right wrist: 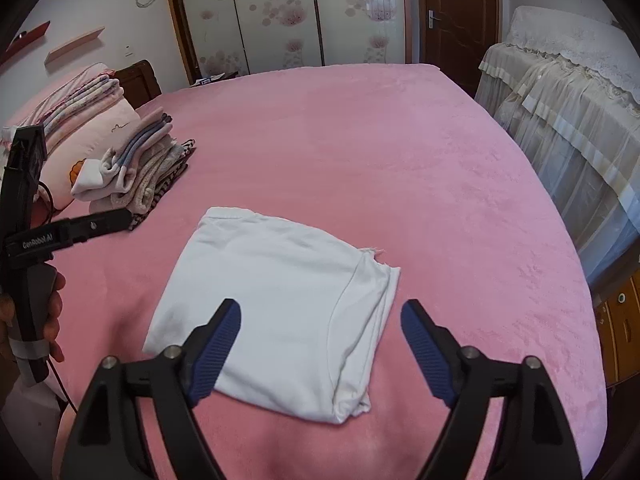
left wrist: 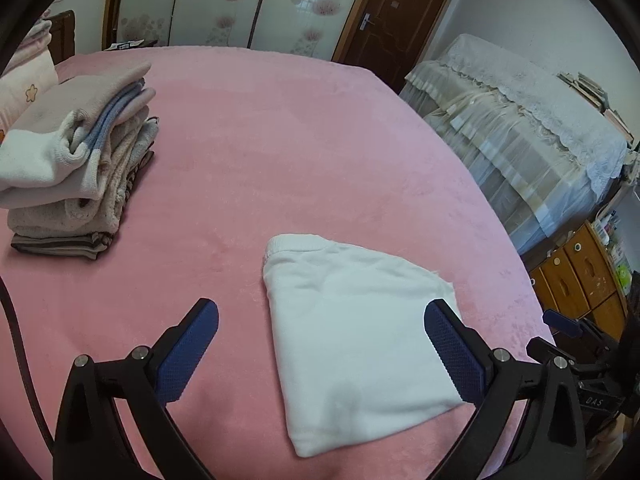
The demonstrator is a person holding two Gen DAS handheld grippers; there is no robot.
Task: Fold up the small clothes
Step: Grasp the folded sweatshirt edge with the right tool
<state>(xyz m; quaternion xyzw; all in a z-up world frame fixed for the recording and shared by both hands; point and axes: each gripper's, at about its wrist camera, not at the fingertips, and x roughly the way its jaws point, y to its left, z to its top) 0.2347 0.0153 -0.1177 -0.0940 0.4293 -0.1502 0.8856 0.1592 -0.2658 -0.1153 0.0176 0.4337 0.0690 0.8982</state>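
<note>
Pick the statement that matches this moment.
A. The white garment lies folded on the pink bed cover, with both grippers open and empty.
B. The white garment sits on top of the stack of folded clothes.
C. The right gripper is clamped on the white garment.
A: the white garment lies folded flat on the pink bed cover, apart from the stack of folded clothes, and the left gripper and right gripper stand open with nothing between their pads.

A folded garment (right wrist: 276, 304) lies on the bed (right wrist: 400, 160), stacked clothes (right wrist: 136, 172) far left.
</note>
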